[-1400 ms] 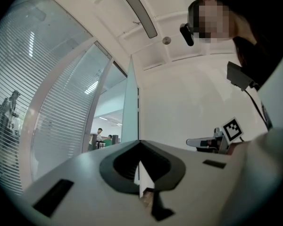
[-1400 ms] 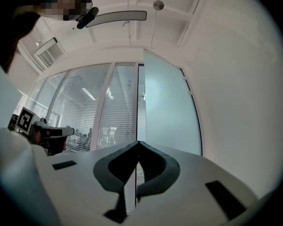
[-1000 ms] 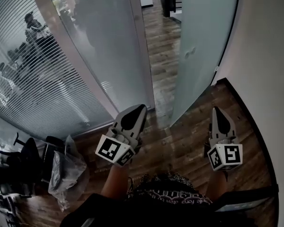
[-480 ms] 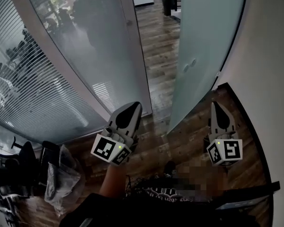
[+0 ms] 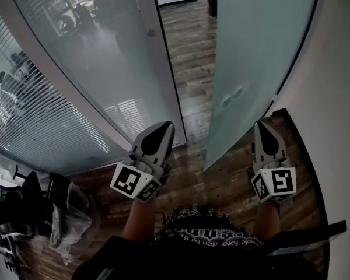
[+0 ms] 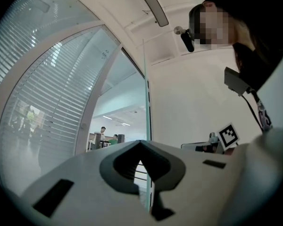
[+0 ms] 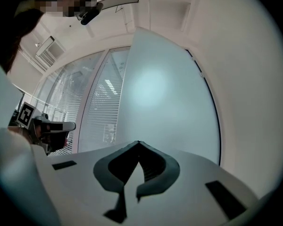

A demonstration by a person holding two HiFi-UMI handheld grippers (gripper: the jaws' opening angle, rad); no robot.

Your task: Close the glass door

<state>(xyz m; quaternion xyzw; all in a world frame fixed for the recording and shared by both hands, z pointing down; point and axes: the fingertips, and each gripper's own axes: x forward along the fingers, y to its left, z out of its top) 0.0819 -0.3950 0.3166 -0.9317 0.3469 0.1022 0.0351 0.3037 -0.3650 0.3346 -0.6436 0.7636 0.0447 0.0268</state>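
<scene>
Both grippers are advancing toward the doorway compared with a second ago, and the opening is now filling more of the head view. Nearest, the left gripper (image 5: 164,127) and the right gripper (image 5: 261,125) are being held side by side at waist height, pointing forward and roughly level, each with its jaws pressed together on nothing. Just ahead of the right gripper, and not touching it, the pale frosted glass door (image 5: 262,45) is standing open, swung back toward the white wall (image 5: 338,98) on that gripper's outer side. Beyond the left gripper, a curved glass partition with white blinds (image 5: 76,92) is running away alongside the brown plank floor (image 5: 189,69). The approach is likely bringing the door within reach; closing has not begun.
</scene>
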